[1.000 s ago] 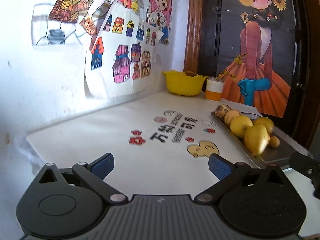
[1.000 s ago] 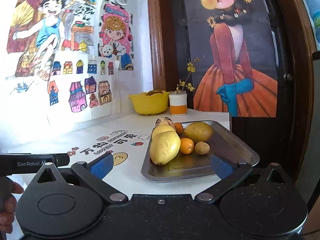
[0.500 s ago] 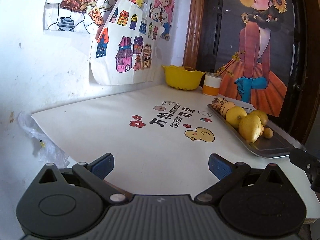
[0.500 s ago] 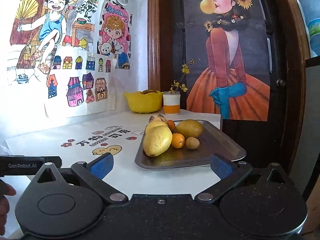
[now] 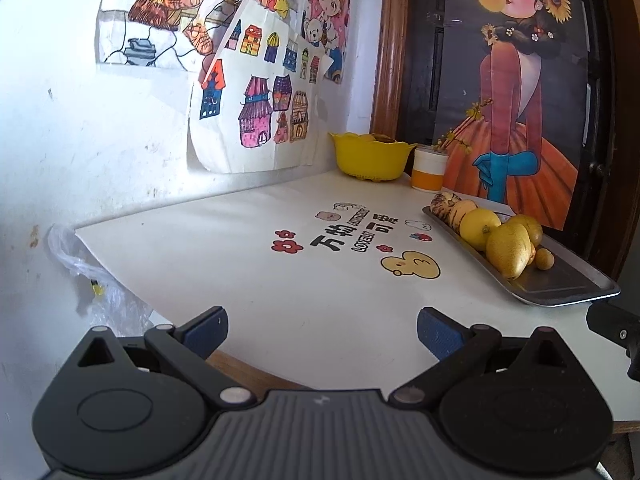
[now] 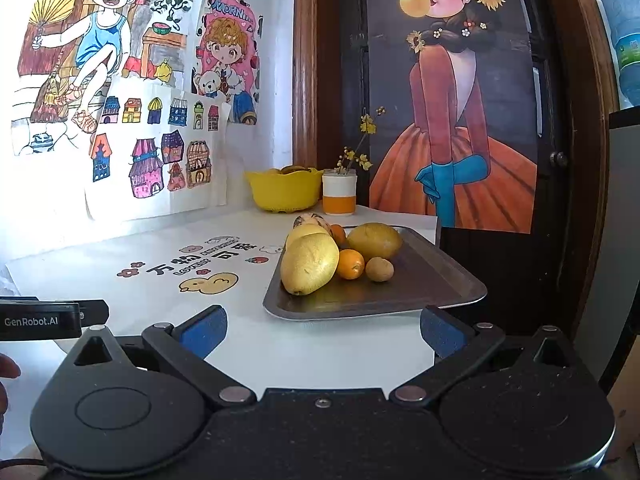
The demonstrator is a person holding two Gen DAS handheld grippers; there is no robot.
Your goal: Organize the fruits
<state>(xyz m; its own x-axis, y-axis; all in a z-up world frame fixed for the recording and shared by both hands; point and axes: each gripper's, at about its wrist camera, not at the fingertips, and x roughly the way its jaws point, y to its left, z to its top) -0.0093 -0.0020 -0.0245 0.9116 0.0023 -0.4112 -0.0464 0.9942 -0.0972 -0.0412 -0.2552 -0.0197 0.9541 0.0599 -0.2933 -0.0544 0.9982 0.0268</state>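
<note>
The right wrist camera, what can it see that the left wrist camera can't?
Only the right wrist view shows the orange clearly, a second orange behind, the blue water bottle up high, and the left gripper's body labelled GenRobot.AI.

Only the left wrist view shows the clear plastic bag hanging off the table's left edge.

Both show the metal tray of fruit, yellow bowl, orange-and-white cup, duck sticker and wall drawings.

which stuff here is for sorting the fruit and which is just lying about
For the job: metal tray, big yellow fruit, orange, small brown fruit, yellow bowl, both open grippers.

Lying about: white and orange cup, wall drawings, plastic bag.
</note>
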